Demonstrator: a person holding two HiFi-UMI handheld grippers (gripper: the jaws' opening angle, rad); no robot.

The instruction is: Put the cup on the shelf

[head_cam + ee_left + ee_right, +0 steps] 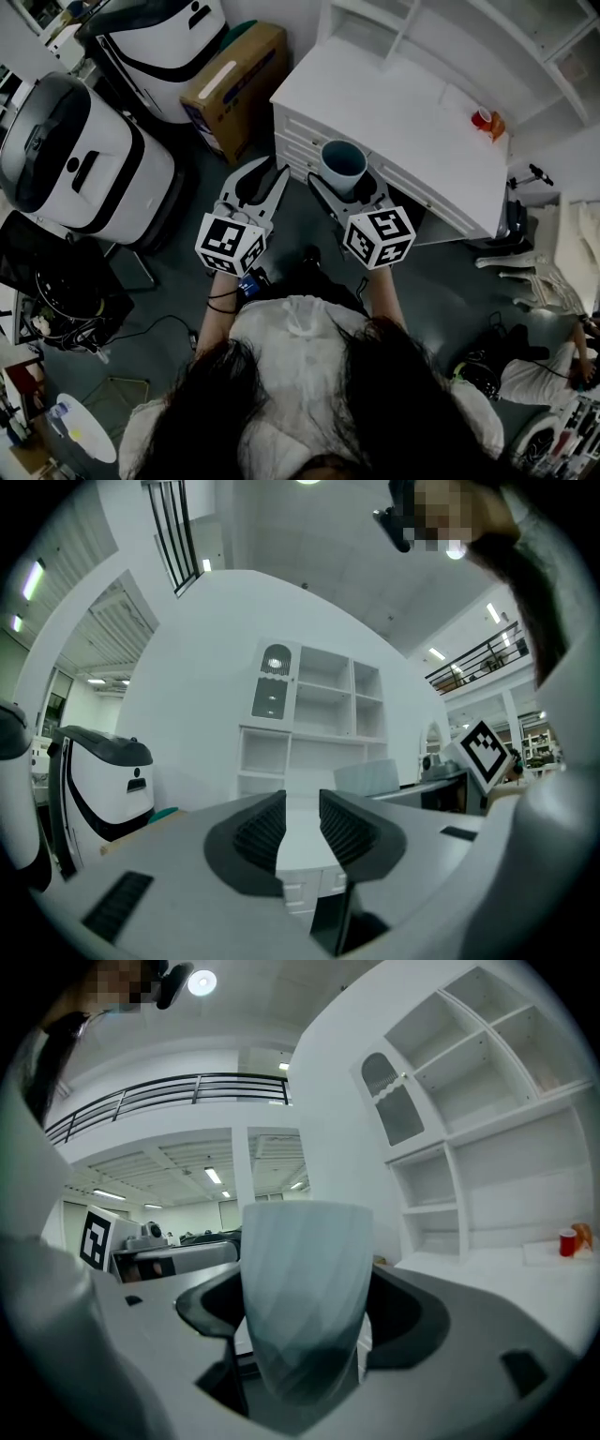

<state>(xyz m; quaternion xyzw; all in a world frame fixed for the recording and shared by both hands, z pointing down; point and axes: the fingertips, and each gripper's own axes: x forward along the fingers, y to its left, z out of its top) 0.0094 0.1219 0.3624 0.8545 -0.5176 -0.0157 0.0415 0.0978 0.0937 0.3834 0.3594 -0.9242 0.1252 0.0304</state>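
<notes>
Currently the cup (pixel 343 161) is aloft, upright and mouth up, in the right gripper (pixel 345 183), over the front edge of the cabinet top (pixel 403 112). It is not yet on the shelf (pixel 530 42), which stands along the top's back edge, well apart from the cup.

In the right gripper view the jaws are closed on the cup (pixel 305 1288) from both sides, holding the lower, narrower part of its wall. The left gripper (pixel 265 180) hangs just beside it, to the left. Its jaws stand a narrow gap apart with nothing between them.

Risks, as I judge them:
- The cup tapers toward its base and the hold sits low. A slack squeeze or a jolt could let it slip or tip. From here it would drop past the front edge to the floor.
- Coming in too high or too low, the rim or a jaw could strike a shelf board and twist the cup in the grip.
- Letting go before the base sits flat could leave it rocking or toppled.
- A small red thing (pixel 482 118) sits near the top's right edge. It looks clear of the path, so it is a minor concern.
</notes>
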